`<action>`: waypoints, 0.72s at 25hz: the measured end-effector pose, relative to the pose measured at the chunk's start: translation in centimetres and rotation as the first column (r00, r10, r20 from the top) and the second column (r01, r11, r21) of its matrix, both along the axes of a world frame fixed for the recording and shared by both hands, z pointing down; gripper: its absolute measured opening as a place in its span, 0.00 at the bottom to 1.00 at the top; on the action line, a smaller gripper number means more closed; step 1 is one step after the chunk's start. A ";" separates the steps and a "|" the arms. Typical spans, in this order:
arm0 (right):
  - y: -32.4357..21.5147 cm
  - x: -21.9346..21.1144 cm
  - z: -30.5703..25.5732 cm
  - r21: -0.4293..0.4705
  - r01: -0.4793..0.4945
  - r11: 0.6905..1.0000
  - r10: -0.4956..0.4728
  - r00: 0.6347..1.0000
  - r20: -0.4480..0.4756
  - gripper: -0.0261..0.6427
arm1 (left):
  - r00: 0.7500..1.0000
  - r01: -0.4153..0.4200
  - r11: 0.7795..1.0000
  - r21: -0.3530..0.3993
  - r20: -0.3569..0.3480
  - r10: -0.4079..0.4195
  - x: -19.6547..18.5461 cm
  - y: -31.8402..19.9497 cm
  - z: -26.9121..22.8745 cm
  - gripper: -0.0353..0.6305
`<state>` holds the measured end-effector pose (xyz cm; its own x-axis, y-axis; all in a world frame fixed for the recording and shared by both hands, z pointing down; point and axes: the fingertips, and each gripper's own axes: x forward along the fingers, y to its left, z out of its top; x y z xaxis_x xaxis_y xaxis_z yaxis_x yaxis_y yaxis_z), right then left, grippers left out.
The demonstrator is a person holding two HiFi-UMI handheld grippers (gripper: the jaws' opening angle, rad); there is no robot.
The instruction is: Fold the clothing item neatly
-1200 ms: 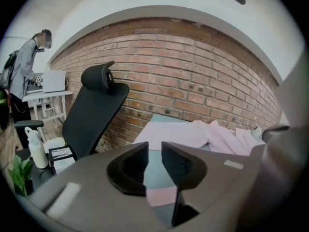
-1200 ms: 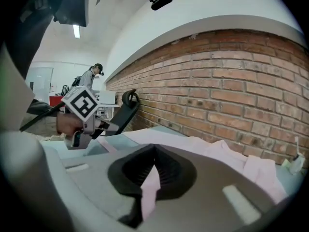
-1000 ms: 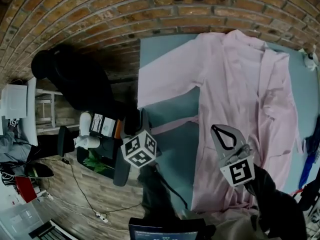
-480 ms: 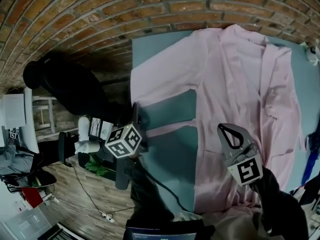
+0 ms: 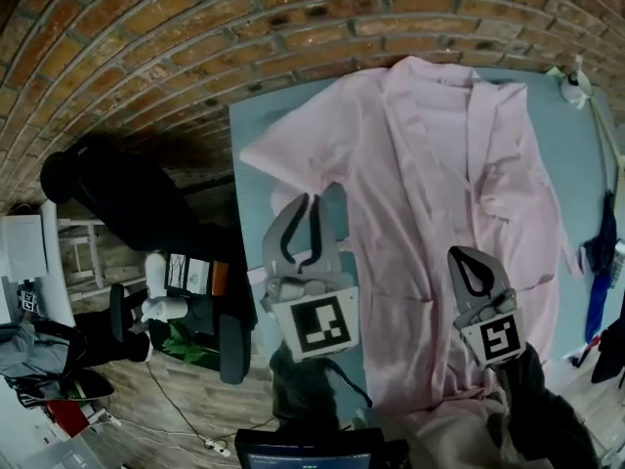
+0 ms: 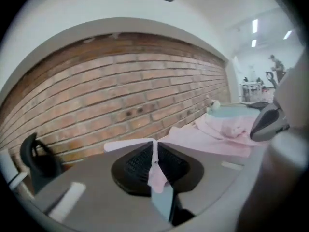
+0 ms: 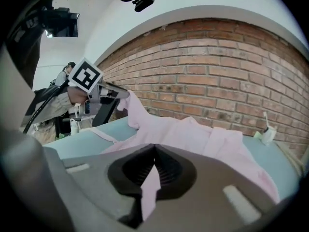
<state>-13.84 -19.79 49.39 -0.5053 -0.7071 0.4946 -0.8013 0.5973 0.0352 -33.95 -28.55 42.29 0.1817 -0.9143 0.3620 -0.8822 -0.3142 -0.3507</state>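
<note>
A pink robe (image 5: pixel 439 164) lies spread open on the blue-grey table (image 5: pixel 581 184), collar toward the brick wall. My left gripper (image 5: pixel 310 200) hovers over the table's left part, beside the robe's body. Its jaws have just closed and are shut on the robe's left sleeve (image 5: pixel 273 149), which is drawn up off the table. In the left gripper view a pinch of pink cloth (image 6: pixel 155 170) hangs from the left gripper (image 6: pixel 154 153). My right gripper (image 5: pixel 458 253) is over the robe's lower right. The right gripper (image 7: pixel 154 151) is shut on pink robe fabric (image 7: pixel 149 190).
A brick wall (image 5: pixel 195 27) runs behind the table. Left of the table stand a dark office chair (image 5: pixel 127 179) and a green plant (image 5: pixel 190 320) on the wooden floor. A small bottle (image 5: pixel 574 86) sits at the far right corner, and blue cloth (image 5: pixel 601 252) hangs at the right edge.
My left gripper has swung from the table's left edge up and rightward over the table, rolling as it went, and the sleeve has come with it. The right gripper shifted slightly.
</note>
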 end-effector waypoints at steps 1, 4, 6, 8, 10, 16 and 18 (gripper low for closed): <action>0.3 1.0 -0.2 0.003 -0.022 1.000 0.022 1.000 -0.007 0.04 | 0.998 -0.067 0.998 -0.008 -0.009 0.066 3.3 -0.1 -0.3 0.11; 1.2 4.1 -0.8 0.020 -0.088 0.996 0.089 0.996 -0.028 0.04 | 0.956 -0.276 0.961 -0.012 -0.109 0.273 13.2 0.7 0.6 0.11; 1.9 6.3 -1.1 0.033 -0.130 0.991 0.131 0.991 -0.034 0.04 | 0.883 -0.431 0.900 -0.066 -0.234 0.406 19.5 2.9 2.4 0.13; 3.0 8.3 -1.3 0.032 -0.157 0.987 0.158 0.986 -0.048 0.04 | 0.805 -0.542 0.831 -0.126 -0.360 0.470 24.0 6.1 4.0 0.32; 4.4 10.1 -1.6 0.026 -0.178 0.984 0.179 0.982 -0.058 0.04 | 0.780 -0.568 0.806 -0.164 -0.419 0.464 25.7 9.1 4.9 0.35; 9.7 13.3 -2.3 0.022 -0.213 0.977 0.212 0.977 0.015 0.04 | 0.806 -0.409 0.887 -0.216 -0.541 0.240 22.9 16.5 5.7 0.06; 11.7 13.8 -1.9 0.007 -0.197 0.980 0.196 0.979 0.051 0.04 | 0.819 -0.353 0.905 -0.237 -0.545 0.177 21.9 19.1 5.7 0.06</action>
<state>-0.05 -8.09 47.45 -0.3794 -0.8010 0.4631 -0.9040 0.4276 -0.0009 -12.04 -9.45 48.02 0.6354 -0.6553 0.4085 -0.7701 -0.5763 0.2734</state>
